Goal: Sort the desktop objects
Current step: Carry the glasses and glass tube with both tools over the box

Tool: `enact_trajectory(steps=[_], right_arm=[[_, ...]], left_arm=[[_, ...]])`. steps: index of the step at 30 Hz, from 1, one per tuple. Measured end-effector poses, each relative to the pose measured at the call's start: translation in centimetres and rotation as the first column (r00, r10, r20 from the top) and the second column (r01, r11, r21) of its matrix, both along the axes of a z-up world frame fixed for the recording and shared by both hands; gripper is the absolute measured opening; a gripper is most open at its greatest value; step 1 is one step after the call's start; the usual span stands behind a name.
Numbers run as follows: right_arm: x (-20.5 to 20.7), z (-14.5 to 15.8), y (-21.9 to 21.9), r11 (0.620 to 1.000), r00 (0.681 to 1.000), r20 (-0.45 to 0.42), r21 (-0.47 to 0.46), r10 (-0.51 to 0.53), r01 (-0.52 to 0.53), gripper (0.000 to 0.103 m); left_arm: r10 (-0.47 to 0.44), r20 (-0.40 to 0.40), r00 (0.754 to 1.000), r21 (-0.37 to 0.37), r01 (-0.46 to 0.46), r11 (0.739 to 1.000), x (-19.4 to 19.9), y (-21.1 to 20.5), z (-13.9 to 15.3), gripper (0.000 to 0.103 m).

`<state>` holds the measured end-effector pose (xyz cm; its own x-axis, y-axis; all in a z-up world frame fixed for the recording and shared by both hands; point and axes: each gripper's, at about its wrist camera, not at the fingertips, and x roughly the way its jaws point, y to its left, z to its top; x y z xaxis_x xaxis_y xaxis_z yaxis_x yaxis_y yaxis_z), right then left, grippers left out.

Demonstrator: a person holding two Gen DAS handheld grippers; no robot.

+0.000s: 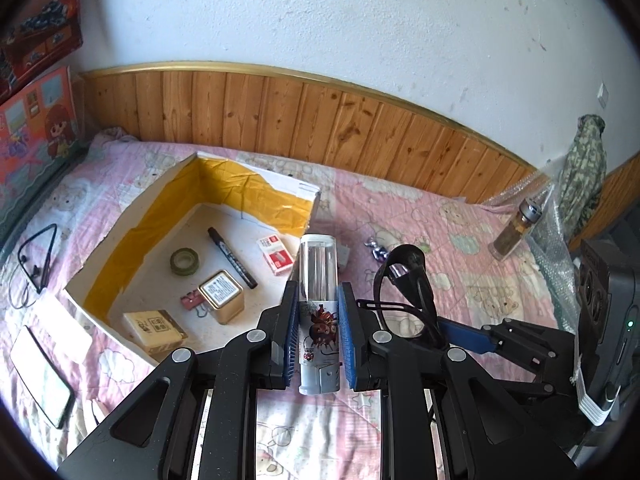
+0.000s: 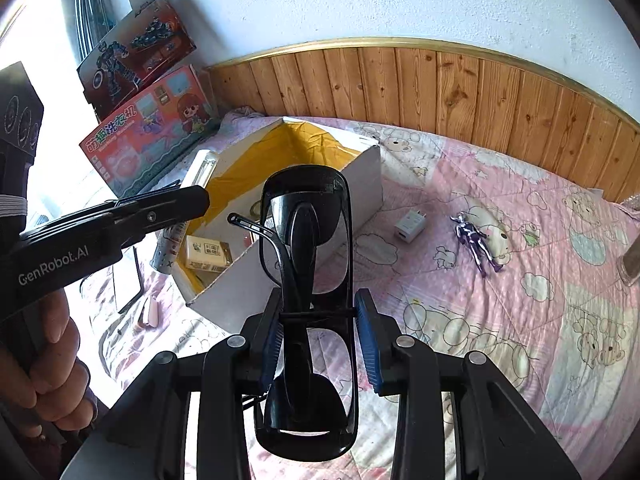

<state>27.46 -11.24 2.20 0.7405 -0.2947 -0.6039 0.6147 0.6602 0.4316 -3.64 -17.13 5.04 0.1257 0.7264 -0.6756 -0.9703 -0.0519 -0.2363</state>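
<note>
My left gripper (image 1: 319,320) is shut on a clear-topped tube with a cartoon label (image 1: 319,280), held above the near right corner of the open white box with yellow tape lining (image 1: 132,216). My right gripper (image 2: 316,332) is shut on black sunglasses (image 2: 308,220), held in the air just right of the box (image 2: 360,184). The sunglasses also show in the left wrist view (image 1: 404,276). In the box lie a black marker (image 1: 232,252), a tape roll (image 1: 185,262), a staples box (image 1: 276,256), a gold tin (image 1: 222,296), a binder clip and a beige carton (image 1: 154,330).
On the pink quilt lie a white charger plug (image 2: 410,225), a purple figure (image 2: 476,242), a phone (image 1: 42,376), a neckband earphone (image 1: 34,264) and a glass bottle (image 1: 516,230). Toy boxes (image 2: 148,136) lean at the left; wood panelling runs behind.
</note>
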Motion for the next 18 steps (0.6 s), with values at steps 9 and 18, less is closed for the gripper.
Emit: enact_trajectory(steps=[9,18], right_arm=[[2.7,1.7,0.6,0.999,0.999,0.012,-0.027,0.043,-0.043,0.036],[4.9,2.7,1.1,0.996,0.996,0.019,-0.039,0.084,-0.083,0.036]], left_arm=[[0.031,-0.006,1.000,-0.014,-0.031,0.999,-2.7,0.2,-0.4,0.019],[0.059,-0.006,0.998,-0.032,-0.060,0.998,-5.7,1.1,-1.3,0.019]])
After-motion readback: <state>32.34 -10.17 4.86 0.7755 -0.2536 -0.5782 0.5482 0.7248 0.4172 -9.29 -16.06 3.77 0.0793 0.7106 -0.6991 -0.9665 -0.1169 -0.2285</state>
